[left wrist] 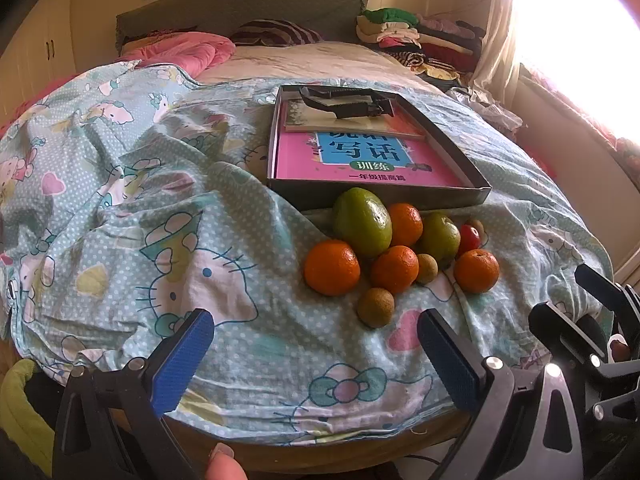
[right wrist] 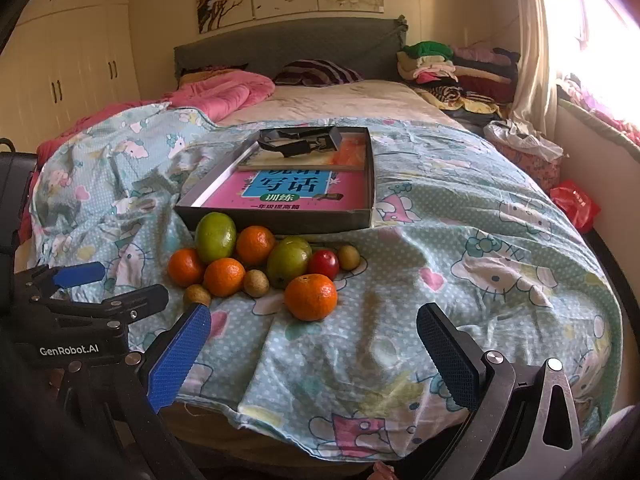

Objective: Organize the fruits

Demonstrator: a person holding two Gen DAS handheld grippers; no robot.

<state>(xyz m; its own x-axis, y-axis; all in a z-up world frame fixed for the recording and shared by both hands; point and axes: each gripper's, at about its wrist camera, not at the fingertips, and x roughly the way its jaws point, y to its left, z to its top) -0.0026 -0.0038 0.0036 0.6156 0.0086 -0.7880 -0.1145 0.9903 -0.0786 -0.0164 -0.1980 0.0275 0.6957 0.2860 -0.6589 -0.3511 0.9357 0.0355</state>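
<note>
Both the left hand-held gripper [left wrist: 316,330] and the right hand-held gripper [right wrist: 314,326] hang released, empty, above the bed's [right wrist: 460,240] near edge, short of the fruits [right wrist: 256,260] beside the shallow box [right wrist: 280,216].

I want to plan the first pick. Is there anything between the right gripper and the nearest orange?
Nothing visible. The right gripper has its jaws open, and only bare bedsheet lies between it and the nearest orange, which sits at the front of the fruit pile, slightly apart from it.
</note>
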